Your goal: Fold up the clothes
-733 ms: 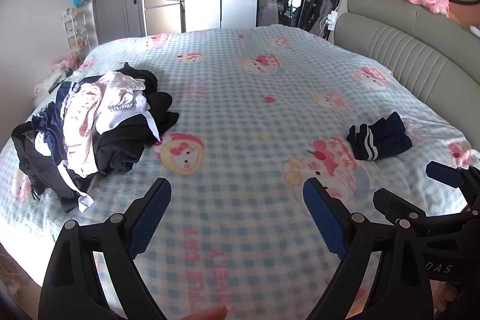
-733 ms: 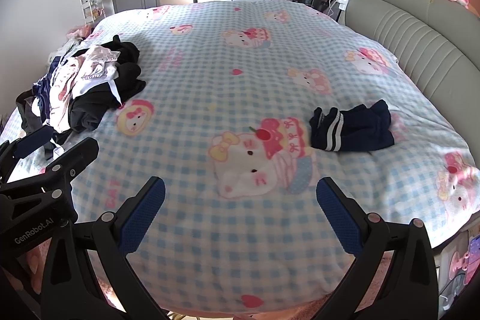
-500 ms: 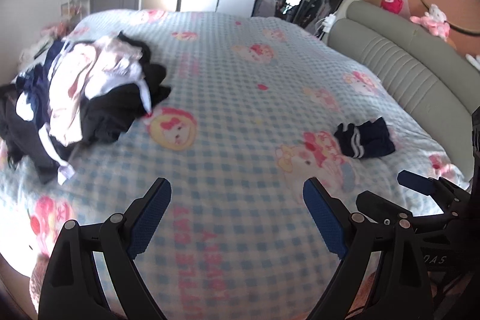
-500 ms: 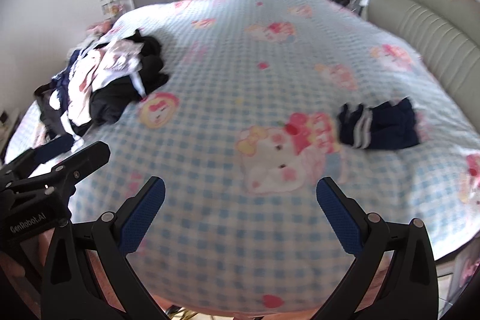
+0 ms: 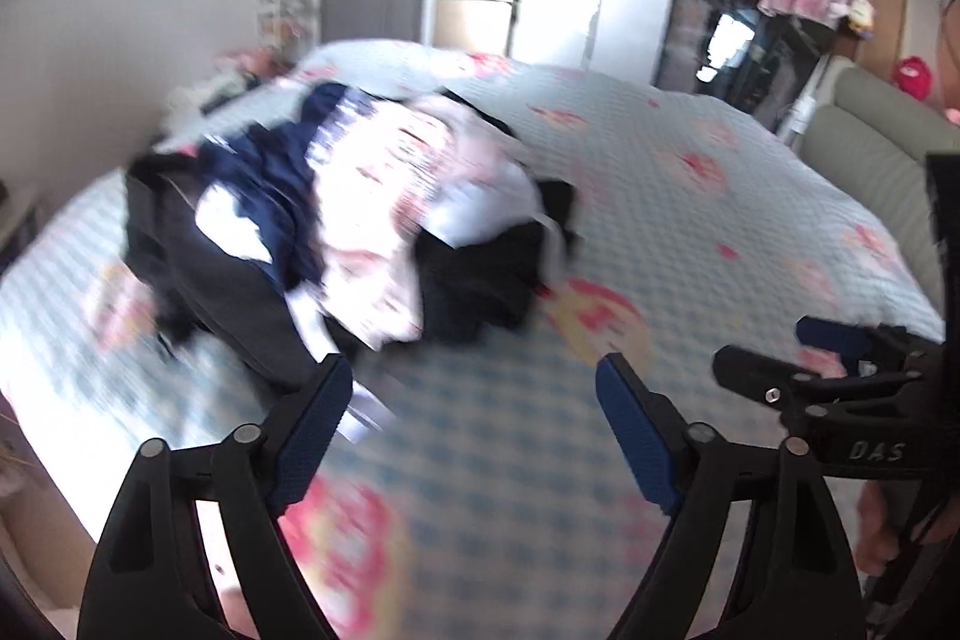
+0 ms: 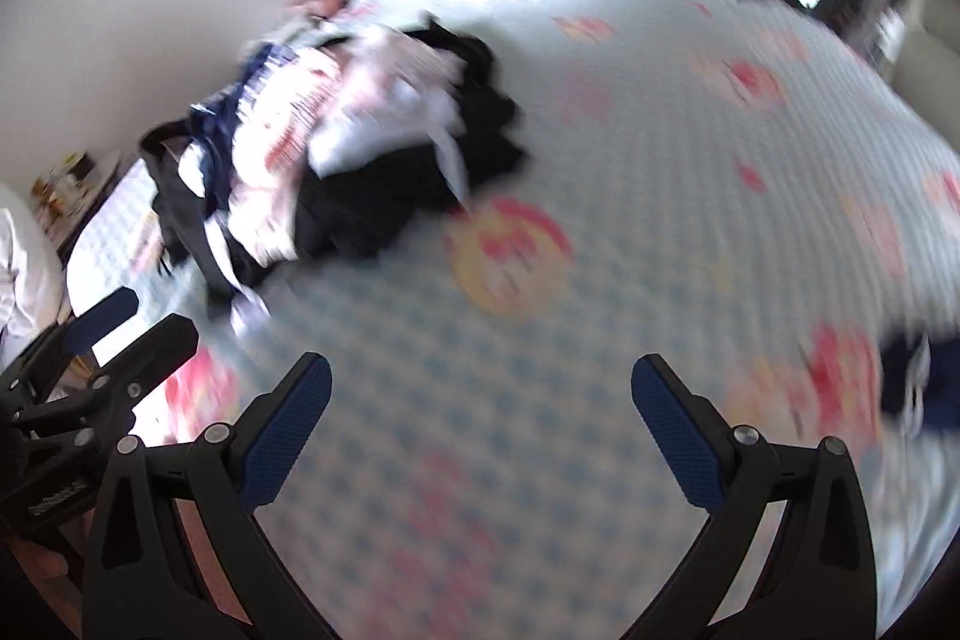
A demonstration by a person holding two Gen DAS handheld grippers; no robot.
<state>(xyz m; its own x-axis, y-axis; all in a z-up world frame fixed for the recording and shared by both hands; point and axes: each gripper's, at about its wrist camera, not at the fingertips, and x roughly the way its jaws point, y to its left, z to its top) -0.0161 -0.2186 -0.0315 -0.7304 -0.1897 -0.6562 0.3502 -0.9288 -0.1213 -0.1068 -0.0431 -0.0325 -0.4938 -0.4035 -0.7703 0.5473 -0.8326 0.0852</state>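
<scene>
Left wrist view: the left claw (image 5: 474, 400) is spread wide with nothing between its blue pads, held above the bed (image 5: 690, 196). The clothes pile (image 5: 360, 226) lies ahead and to the left of it; the pile's near edge comes just beside the tip of the left finger, though blur hides whether they touch. The pile is a loose, crumpled heap of black, navy, white and pink-printed fabric, soft and unfolded. The bed cover is a quilted blue-and-white check with pink and yellow cartoon prints. The right claw (image 5: 798, 352) shows at the right edge, black-framed with a blue pad.

Right wrist view: the right claw (image 6: 480, 388) is likewise spread, empty, over bare check cover. The pile (image 6: 360, 148) sits ahead and to its left, well apart from the fingertips. A smaller navy garment (image 6: 918, 376) with white stripes lies at the right edge, blurred, apart from the right finger. The left claw (image 6: 138, 328) enters at lower left. The fingers are rigid black plastic; the pads are textured.
</scene>
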